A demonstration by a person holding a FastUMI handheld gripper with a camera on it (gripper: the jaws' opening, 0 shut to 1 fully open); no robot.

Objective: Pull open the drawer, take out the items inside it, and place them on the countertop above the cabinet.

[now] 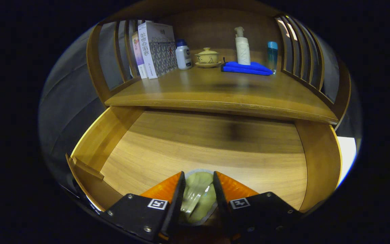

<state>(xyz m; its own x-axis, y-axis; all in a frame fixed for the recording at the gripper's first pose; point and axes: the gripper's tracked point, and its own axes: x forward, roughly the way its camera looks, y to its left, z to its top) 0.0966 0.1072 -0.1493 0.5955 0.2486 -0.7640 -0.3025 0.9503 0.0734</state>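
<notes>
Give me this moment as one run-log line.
drawer: open wooden drawer | gripper: shut on pale green clear-wrapped packet, over drawer floor | countertop: wooden countertop, packet not yet placed | next: likely lift onto countertop

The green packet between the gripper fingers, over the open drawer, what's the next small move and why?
Probably lift it straight up. The gripper looks shut on the green packet, both fingers against its sides, and it sits low over the floor of the open drawer. The countertop lies above and beyond the fingers, with bare wood in front of the blue cloth, so height should come before going forward.
</notes>
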